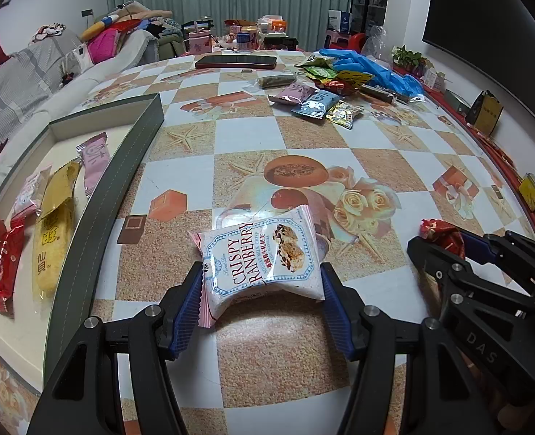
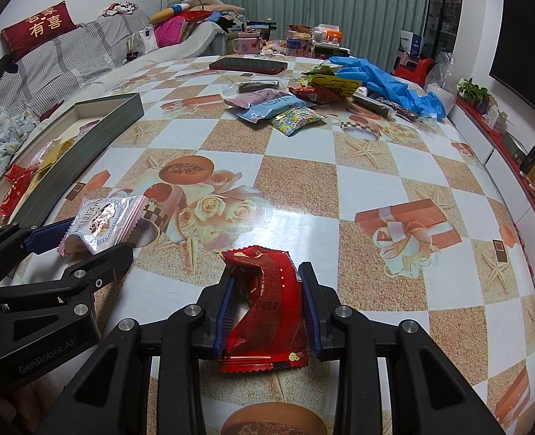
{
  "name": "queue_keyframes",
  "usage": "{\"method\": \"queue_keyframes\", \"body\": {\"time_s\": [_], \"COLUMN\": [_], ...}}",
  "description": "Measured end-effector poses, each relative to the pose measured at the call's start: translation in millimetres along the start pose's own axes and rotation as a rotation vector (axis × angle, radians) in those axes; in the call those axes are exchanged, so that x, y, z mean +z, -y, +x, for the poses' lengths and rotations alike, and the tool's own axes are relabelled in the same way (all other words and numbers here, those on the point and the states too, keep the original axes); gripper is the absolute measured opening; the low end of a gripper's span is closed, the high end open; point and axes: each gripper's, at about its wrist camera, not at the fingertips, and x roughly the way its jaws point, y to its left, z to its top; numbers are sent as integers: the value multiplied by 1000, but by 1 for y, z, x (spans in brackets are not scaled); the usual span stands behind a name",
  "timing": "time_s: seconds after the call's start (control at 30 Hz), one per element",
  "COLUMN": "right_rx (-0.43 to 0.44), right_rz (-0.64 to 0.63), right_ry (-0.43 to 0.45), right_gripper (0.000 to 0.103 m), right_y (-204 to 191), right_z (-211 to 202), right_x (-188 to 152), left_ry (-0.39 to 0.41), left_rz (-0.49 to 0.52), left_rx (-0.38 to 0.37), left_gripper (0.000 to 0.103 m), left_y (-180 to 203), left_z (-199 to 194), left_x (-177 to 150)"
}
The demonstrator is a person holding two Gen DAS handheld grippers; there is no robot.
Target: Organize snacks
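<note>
My left gripper [image 1: 262, 279] is shut on a white "Crispy Cranberry" packet [image 1: 263, 252] and holds it just above the table; it also shows in the right wrist view [image 2: 102, 223]. My right gripper [image 2: 266, 282] is shut on a crumpled red snack packet [image 2: 267, 304], which also shows in the left wrist view [image 1: 443, 233]. The grey-green box [image 1: 122, 181] at the left holds pink, yellow and red packets. A pile of loose snacks [image 1: 318, 99] lies at the far side of the table, seen too in the right wrist view [image 2: 285, 108].
A checked tablecloth [image 1: 303, 137] covers the table. Blue gloves [image 2: 387, 83], a dark phone [image 2: 249, 65] and cups and tins [image 2: 296, 41] lie at the far edge. A sofa [image 2: 68, 58] runs along the left. A red shelf [image 2: 521, 159] runs along the right.
</note>
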Motion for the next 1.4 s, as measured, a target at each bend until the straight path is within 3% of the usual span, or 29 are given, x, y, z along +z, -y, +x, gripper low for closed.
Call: {"method": "queue_keyframes", "body": {"time_s": [0.97,1.4], "right_rx": [5,5], "right_rz": [3,3], "right_ry": [1,1], "right_gripper": [34,34], "right_y": [0,0], "right_z": [0,0], "right_x": [0,0], "left_ry": [8,1], "left_rz": [-30,-11], "left_rx": [-31,0], "left_gripper": [65,65], "left_y": [-6,1], "left_z": [-1,0], "left_x": [0,1]}}
